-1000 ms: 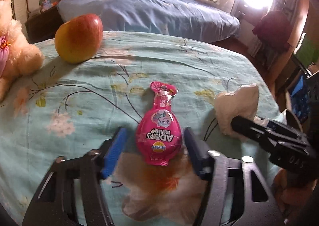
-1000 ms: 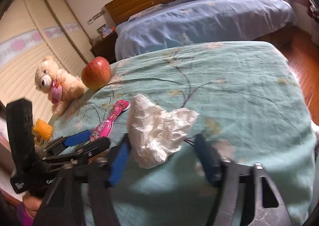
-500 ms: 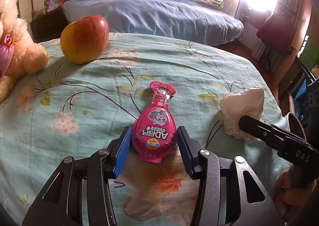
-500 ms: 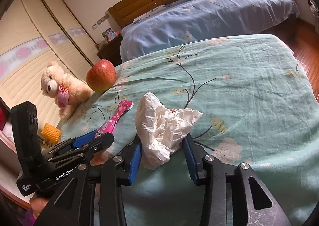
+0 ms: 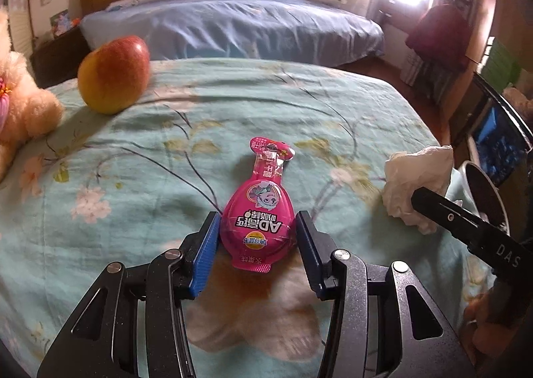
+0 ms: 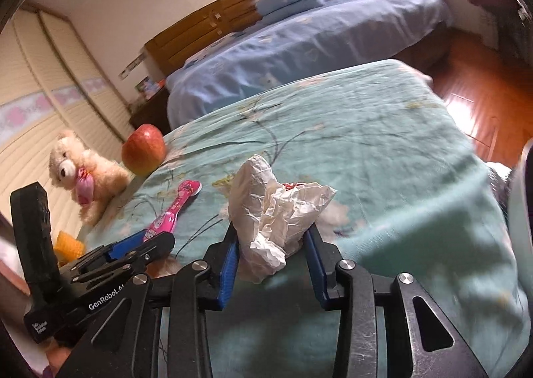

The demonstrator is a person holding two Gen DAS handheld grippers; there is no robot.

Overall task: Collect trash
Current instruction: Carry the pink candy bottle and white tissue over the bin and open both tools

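Here the left gripper fingers clench the pink wrapper between them, the right gripper fingers the crumpled tissue.

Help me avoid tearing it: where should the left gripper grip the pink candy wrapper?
Across the wide egg-shaped body of the pink candy wrapper, from its near end. It lies flat, thin neck pointing away, and the left gripper already has a pad on each side.

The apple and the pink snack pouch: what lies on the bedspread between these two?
Nothing lies there. In the left wrist view, only bare floral bedspread stretches from the apple to the pink snack pouch.
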